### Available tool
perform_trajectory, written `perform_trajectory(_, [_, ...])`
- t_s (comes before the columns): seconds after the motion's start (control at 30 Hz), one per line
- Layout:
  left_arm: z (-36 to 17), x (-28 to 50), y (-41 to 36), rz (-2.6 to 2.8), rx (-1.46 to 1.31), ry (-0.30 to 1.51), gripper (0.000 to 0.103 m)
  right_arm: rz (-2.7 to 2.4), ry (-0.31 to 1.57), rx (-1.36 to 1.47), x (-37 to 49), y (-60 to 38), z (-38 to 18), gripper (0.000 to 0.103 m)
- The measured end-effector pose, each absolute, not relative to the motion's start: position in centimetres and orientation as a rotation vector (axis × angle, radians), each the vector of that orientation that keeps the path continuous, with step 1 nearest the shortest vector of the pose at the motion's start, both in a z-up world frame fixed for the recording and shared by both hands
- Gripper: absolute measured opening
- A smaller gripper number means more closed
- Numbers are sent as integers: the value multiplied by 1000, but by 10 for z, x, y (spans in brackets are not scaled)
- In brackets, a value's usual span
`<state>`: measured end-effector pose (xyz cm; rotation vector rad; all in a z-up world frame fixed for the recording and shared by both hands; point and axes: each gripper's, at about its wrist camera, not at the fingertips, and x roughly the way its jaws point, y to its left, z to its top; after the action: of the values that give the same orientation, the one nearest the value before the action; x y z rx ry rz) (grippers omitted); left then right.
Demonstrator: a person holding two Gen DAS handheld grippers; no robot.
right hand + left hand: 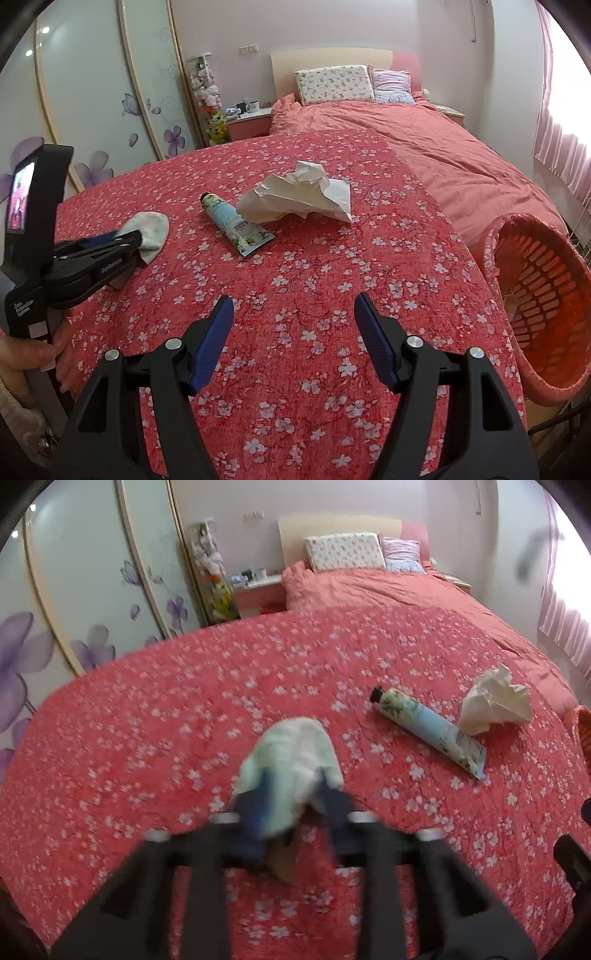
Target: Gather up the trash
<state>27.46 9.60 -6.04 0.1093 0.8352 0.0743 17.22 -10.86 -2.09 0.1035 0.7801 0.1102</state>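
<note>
**Left jaws on the wad, right jaws spread over the bedspread**

Your left gripper (138,242) is at the near left part of the bed, and its blue pads are clenched on a pale greenish-white wad (151,230) of tissue or cloth. In the left wrist view the wad (295,753) bulges out beyond the fingertips and the fingers are smeared by motion blur, so the contact is clearer from the right wrist view: there the tips pinch the wad's near edge, with the rest of it lying against the bedspread (314,288). Whether the wad is lifted clear of the fabric you cannot tell from either view. Your left hand (26,356) grips the handle at the lower left edge.

Your right gripper (293,325) hangs over the red flowered bedspread with its jaws spread wide and nothing between them.

Beyond the wad, toward the middle of the bed, lies a tube (236,225) with a black cap, on its side, cap pointing toward the headboard. A crumpled white tissue (299,195) sits just beside it on the right, its edge touching or overlapping the tube's middle.

An orange slotted basket (546,295) with a pink liner stands off the right edge of the bed, tilted with its mouth toward you. It is well apart from the wad, with the right gripper between them.
</note>
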Motion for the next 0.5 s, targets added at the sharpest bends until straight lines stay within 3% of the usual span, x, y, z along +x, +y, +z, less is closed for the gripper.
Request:
perform_trajectory(0.03, [-58, 274, 99, 57, 91, 834, 11, 110, 779, 101, 172, -109, -20, 68])
perform_trajectory(0.13, [-45, 269, 114, -15, -10, 814, 9, 111, 773, 100, 171, -109, -18, 68])
perform_trajectory(0.5, [-5, 264, 174, -60, -198, 739, 9, 163, 779, 119, 185, -88, -16, 67])
